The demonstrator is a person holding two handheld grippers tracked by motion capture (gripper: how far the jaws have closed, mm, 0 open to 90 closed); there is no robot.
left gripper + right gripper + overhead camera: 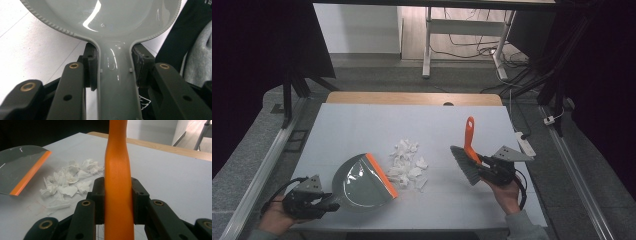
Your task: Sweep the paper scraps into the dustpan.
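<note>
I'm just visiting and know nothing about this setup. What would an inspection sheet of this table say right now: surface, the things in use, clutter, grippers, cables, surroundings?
Surface: white table top, wooden strip along its far edge.
Job's things: grey dustpan with an orange lip, lying at the left; brush with an orange handle and grey bristles, at the right.
Clutter: heap of crumpled white paper scraps between dustpan and brush, beside the dustpan's lip.
Grippers: left gripper shut on the dustpan's handle; right gripper shut on the brush handle.
Cables: black cable loops at each gripper; tangle of wires on the floor beyond the table.
Surroundings: white desk legs behind, dark curtains at both sides.
</note>
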